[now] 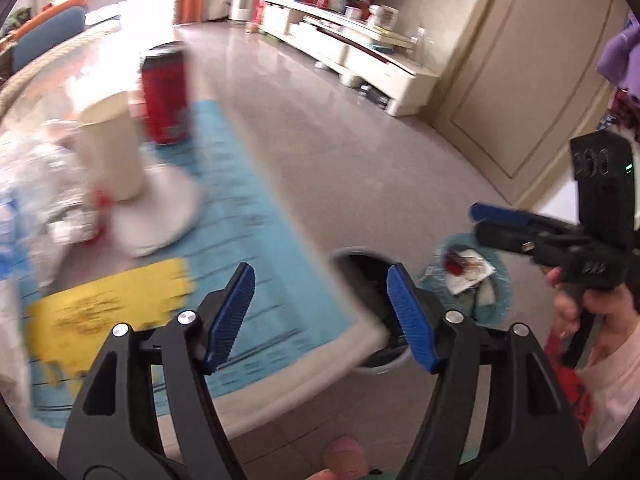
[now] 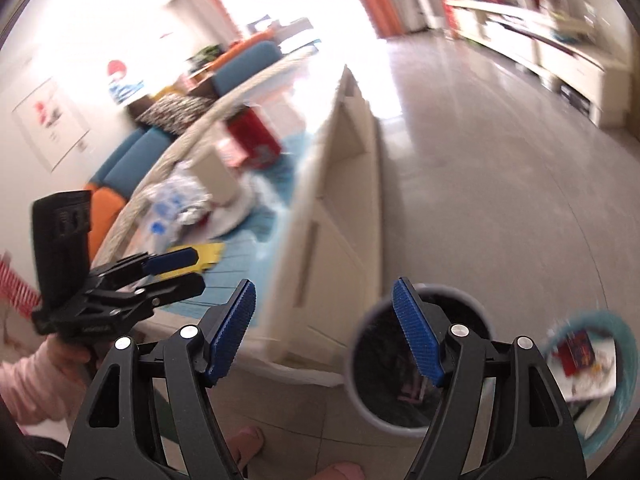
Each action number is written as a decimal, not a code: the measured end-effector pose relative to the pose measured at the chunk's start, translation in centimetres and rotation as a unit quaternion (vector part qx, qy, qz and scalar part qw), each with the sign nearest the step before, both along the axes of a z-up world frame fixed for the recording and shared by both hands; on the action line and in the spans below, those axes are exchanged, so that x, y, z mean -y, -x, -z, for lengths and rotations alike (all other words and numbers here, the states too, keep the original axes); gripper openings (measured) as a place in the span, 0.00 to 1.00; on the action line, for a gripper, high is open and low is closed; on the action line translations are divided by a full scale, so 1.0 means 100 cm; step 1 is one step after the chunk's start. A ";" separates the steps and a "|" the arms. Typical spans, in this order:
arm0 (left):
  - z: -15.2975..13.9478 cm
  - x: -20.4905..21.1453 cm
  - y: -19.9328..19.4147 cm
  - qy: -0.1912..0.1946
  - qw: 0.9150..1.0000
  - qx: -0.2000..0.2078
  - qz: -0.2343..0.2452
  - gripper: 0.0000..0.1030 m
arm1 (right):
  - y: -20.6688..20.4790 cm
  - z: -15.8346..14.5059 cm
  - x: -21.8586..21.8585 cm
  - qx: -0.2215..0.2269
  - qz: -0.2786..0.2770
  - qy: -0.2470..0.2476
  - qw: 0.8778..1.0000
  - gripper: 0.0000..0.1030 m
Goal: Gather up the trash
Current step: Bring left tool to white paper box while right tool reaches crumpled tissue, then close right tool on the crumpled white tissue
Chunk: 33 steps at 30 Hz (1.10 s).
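On the table, on a blue mat, stand a red can, a white paper cup on a white plate, crumpled plastic wrap and a yellow sheet. My left gripper is open and empty over the table's near corner. My right gripper is open and empty above the floor beside a grey bin; it also shows in the left wrist view. The can and cup show blurred in the right wrist view.
The grey bin stands on the floor by the table corner, next to a teal basket holding wrappers. A white TV cabinet lines the far wall. A blue sofa lies behind the table. Tiled floor stretches between.
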<state>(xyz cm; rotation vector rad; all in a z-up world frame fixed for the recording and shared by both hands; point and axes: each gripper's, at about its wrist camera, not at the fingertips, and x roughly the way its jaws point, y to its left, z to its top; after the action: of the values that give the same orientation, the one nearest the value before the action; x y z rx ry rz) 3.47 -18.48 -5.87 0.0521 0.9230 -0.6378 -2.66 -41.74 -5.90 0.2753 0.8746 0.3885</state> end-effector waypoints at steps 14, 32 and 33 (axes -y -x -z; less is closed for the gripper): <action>-0.013 -0.256 -0.008 -0.057 0.980 0.022 -0.192 0.75 | -0.067 0.011 -0.239 -0.041 -0.196 -0.024 0.979 0.75; 0.044 -0.346 -0.042 0.042 0.978 -0.058 -0.196 0.81 | -0.135 0.054 -0.377 -0.143 -0.241 -0.045 0.959 0.70; 0.046 -0.345 -0.042 0.047 0.979 -0.059 -0.188 0.83 | -0.136 0.056 -0.378 -0.144 -0.245 -0.045 0.958 0.67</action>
<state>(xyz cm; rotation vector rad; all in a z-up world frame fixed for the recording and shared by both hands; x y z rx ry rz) 7.67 15.97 -10.42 -0.2428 0.9843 -0.3329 10.98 -3.96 -11.50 0.1977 1.2158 0.8666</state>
